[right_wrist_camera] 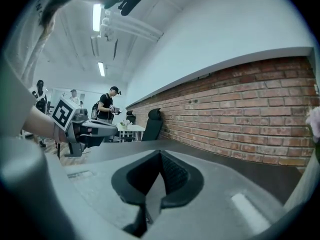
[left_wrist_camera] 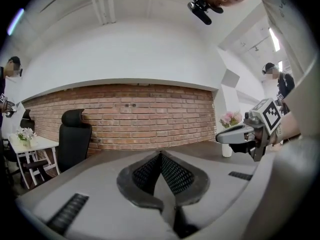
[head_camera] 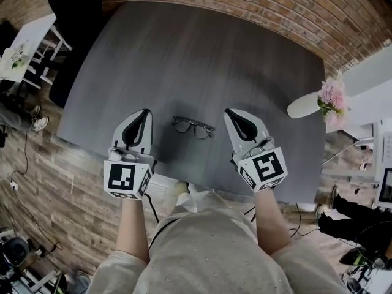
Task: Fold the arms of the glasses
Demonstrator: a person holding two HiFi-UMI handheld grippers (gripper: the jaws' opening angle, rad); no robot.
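Both closed and empty, my left gripper (head_camera: 146, 113) and right gripper (head_camera: 228, 113) flank the glasses (head_camera: 193, 127), arms seemingly already folded, on the bench (head_camera: 202, 54).

I work in what looks like an office turned lab. My dark table (head_camera: 196, 66) stands by a brick wall (left_wrist_camera: 125, 116). Off its far left corner are a black office chair (left_wrist_camera: 72, 139) and a white side table (left_wrist_camera: 35, 145) with flowers. Strip lights (right_wrist_camera: 96, 16) hang from a white ceiling, cables (head_camera: 24, 158) trail over the wood floor (head_camera: 67, 182), and other people (right_wrist_camera: 107, 106) stand further off.
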